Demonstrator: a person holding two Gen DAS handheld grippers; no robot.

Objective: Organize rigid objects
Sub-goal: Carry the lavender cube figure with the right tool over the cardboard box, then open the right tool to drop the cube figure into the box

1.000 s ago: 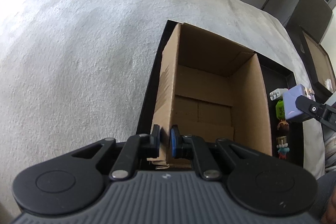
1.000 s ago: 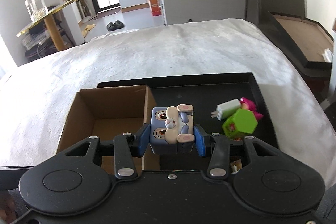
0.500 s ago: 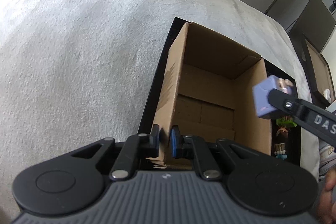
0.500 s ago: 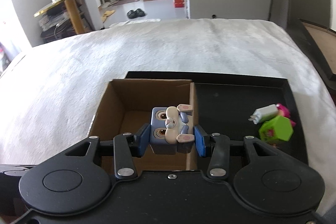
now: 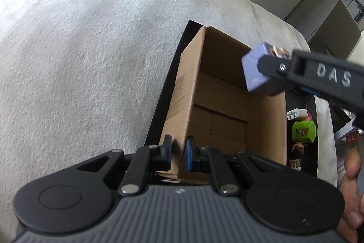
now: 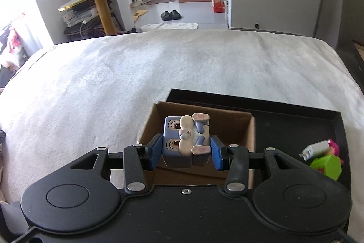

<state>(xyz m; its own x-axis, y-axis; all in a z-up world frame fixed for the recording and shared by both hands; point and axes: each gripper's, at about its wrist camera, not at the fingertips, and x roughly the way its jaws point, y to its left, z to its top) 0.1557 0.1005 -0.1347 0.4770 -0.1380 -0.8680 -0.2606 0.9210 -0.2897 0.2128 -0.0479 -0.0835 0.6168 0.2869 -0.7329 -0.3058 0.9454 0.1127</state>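
Left wrist alone shows tongs (image 5: pixel 177 153) pinching box wall (image 5: pixel 182 101).

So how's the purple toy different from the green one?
The purple rabbit-faced cube toy is clamped in the right hand-held gripper above the open cardboard box; the green toy lies loose in the black tray. The purple one is square-sided, the green one angular with more sides. Both are small rigid toys.

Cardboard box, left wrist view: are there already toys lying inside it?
No. The cardboard box shows only its bare brown floor; the purple block toy is in the right gripper, above the opening.
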